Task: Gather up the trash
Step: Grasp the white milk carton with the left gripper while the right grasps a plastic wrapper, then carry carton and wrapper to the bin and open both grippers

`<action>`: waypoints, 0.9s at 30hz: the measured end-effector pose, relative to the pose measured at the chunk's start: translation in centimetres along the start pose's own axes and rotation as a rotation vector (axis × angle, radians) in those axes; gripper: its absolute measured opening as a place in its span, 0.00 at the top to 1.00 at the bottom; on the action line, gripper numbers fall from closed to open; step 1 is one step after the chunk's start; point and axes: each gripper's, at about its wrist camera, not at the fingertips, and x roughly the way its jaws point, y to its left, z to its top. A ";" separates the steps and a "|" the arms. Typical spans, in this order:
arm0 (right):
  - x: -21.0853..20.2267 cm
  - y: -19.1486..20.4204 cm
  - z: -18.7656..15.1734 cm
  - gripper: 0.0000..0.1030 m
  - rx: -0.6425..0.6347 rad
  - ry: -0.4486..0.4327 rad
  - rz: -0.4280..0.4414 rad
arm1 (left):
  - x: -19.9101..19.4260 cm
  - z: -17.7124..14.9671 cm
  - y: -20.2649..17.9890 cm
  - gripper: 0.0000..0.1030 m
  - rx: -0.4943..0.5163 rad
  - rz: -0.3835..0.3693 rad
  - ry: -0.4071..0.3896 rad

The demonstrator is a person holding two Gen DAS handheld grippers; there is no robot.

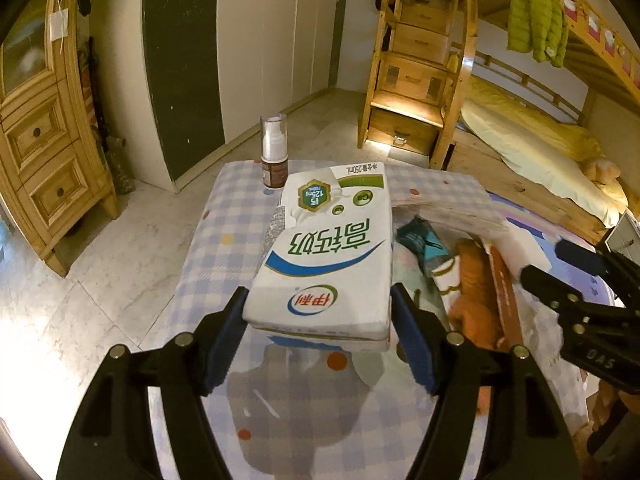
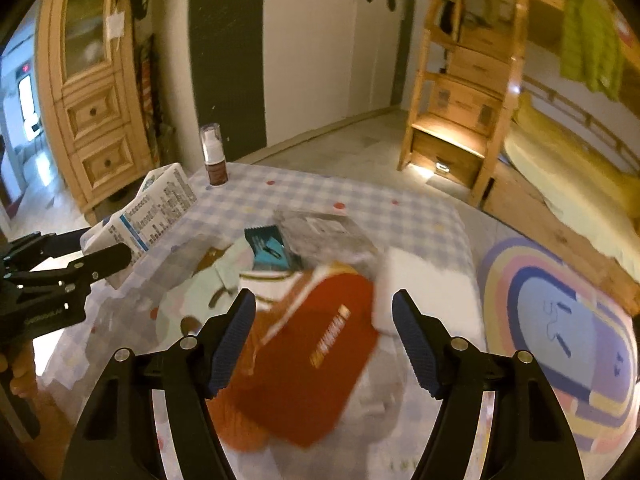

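Now | left gripper [image 1: 318, 320] squeezes the milk carton [image 1: 324, 252] above the checked table [image 1: 224, 240] | right gripper [image 2: 324, 336] wide open, holding nothing, over the red packet [image 2: 316, 360] | pump bottle [image 1: 274, 152] far left

Pale tiled floor [image 1: 96, 280], wooden cabinet [image 1: 44, 152] left, white wardrobe [image 1: 272, 40] behind, bunk bed [image 1: 532, 148] right, warmly lit.
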 end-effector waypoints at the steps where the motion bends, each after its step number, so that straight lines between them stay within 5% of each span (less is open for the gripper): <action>1: 0.7 0.3 0.4 0.31 -0.017 0.001 -0.003 | 0.4 0.1 0.0 0.33 0.000 -0.001 0.004; 14: 5.7 2.1 1.9 0.37 -0.195 0.018 -0.127 | 3.8 1.0 -0.3 0.33 0.009 -0.029 0.029; 18: 6.3 1.9 1.7 0.50 -0.218 0.032 -0.160 | 4.2 0.9 -0.3 0.33 0.005 -0.031 0.041; 22: 5.6 2.0 2.1 0.77 -0.228 0.003 -0.161 | 3.6 1.2 -0.3 0.33 0.007 -0.025 0.030; 27: 1.5 -0.4 3.6 0.94 -0.071 -0.082 -0.040 | 0.5 1.7 -0.6 0.33 0.015 -0.010 -0.022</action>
